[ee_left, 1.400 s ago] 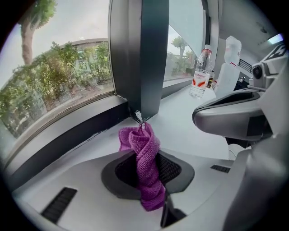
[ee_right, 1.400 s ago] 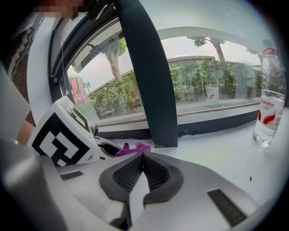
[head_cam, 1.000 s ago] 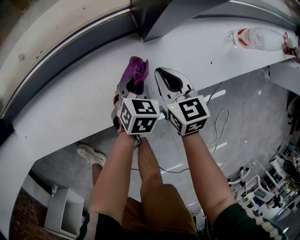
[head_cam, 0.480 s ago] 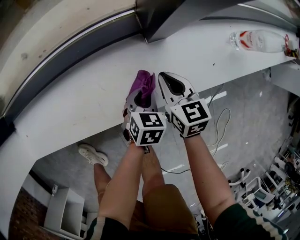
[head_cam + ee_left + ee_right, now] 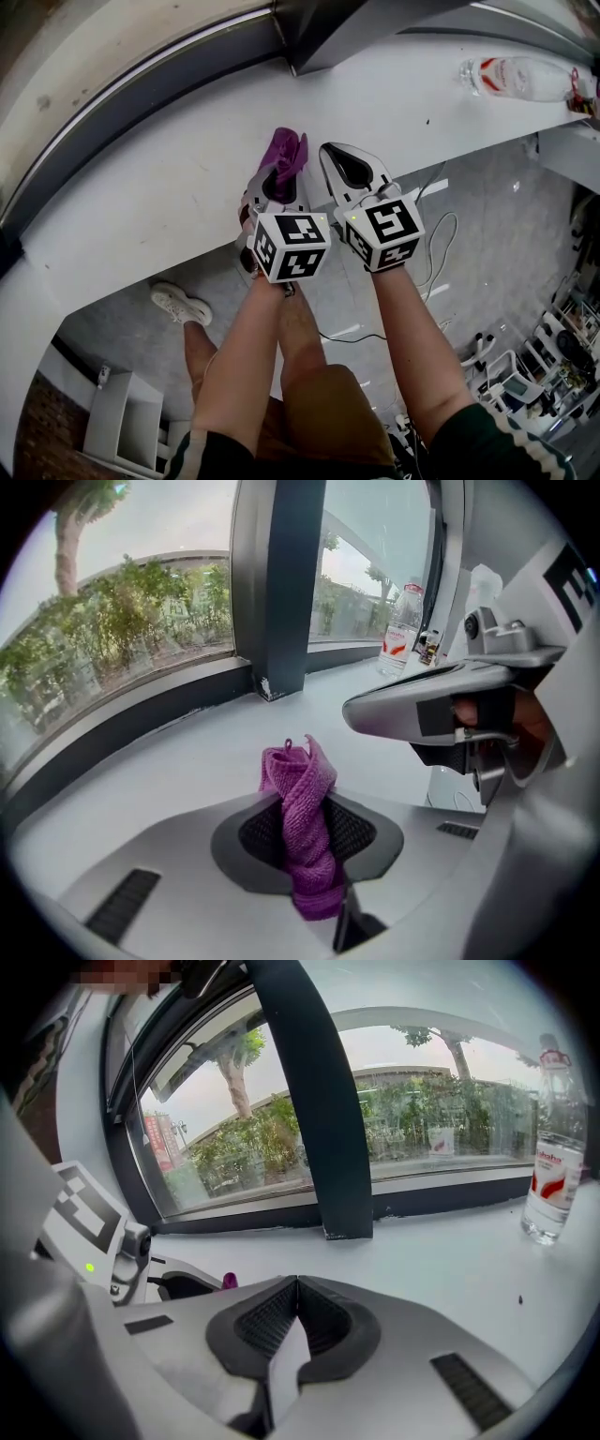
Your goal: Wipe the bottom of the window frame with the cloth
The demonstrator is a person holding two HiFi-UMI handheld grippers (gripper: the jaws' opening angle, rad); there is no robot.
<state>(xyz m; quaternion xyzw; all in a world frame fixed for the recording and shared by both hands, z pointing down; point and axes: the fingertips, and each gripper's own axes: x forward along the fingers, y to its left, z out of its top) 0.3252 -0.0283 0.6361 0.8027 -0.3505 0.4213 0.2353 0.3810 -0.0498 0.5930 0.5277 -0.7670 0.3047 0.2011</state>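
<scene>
A bunched purple cloth (image 5: 285, 153) (image 5: 302, 832) is clamped in my left gripper (image 5: 278, 172) (image 5: 305, 832), its free end sticking up past the jaws above the white sill (image 5: 159, 187). My right gripper (image 5: 349, 161) (image 5: 296, 1321) hovers just to the right of it, jaws shut on nothing. Both sit over the front half of the sill. The dark bottom rail of the window frame (image 5: 131, 108) (image 5: 122, 728) (image 5: 253, 1222) runs along the sill's far side, with a dark upright post (image 5: 279, 583) (image 5: 314, 1101) meeting it.
A clear plastic water bottle with a red label (image 5: 516, 75) (image 5: 401, 628) (image 5: 553, 1166) is on the sill at the right. Below the sill's front edge are the person's legs, a shoe (image 5: 183, 305) and cables (image 5: 436, 244) on the grey floor.
The left gripper with the cloth has slid to the right along the sill, closing up beside the right gripper, then eased slightly away from me. The right gripper has barely moved.
</scene>
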